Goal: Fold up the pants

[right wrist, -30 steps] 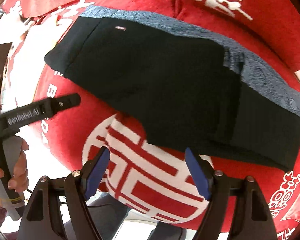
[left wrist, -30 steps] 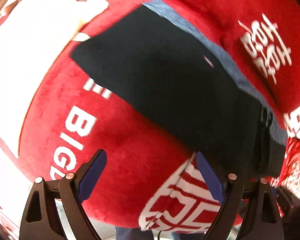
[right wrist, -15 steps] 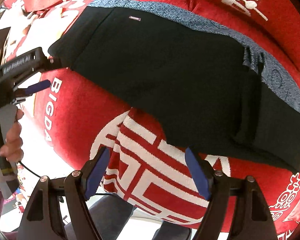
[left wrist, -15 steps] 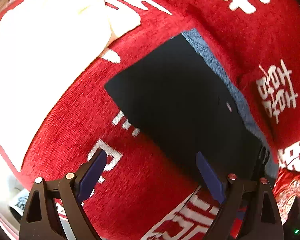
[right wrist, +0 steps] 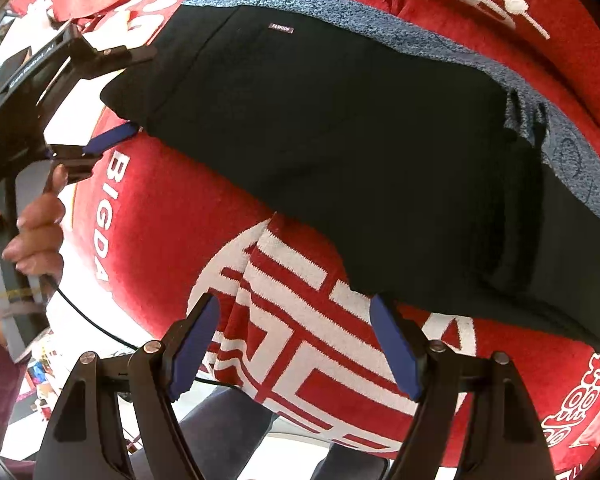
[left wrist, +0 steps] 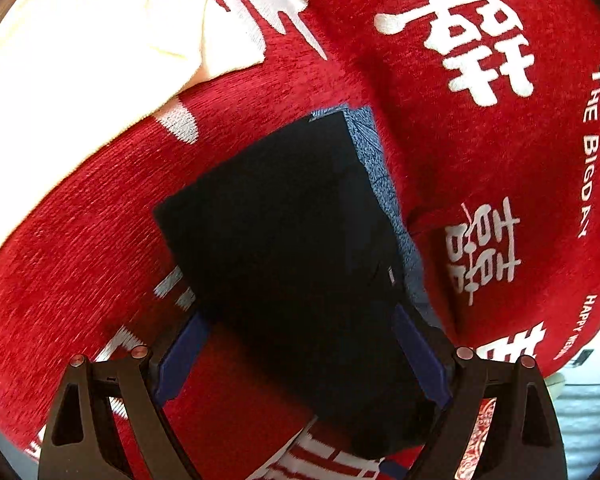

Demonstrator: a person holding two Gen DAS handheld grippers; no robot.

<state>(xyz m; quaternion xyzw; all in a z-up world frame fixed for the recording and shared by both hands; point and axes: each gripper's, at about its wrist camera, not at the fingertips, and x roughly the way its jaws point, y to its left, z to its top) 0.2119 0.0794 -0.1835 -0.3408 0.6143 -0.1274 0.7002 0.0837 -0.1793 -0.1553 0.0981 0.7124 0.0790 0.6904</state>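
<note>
Black pants lie folded into a long band on a red blanket, with a speckled blue-grey strip along their far edge. My left gripper is open and straddles the band's left end, one finger on each side. In the right wrist view the left gripper shows at the left with that end between its fingers, and the pads do not press. My right gripper is open over the blanket's red-and-white pattern. Its right fingertip sits at the near edge of the pants.
The red blanket with white lettering covers the whole surface and bulges into folds at the back. A cream cloth lies beyond the pants at the upper left. A hand grips the left gripper's handle, a cable trails below it, and grey-clad legs stand at the near edge.
My left gripper has swung round and closed in on the pants' left end, which now lies between its open jaws. The right gripper has barely moved.
</note>
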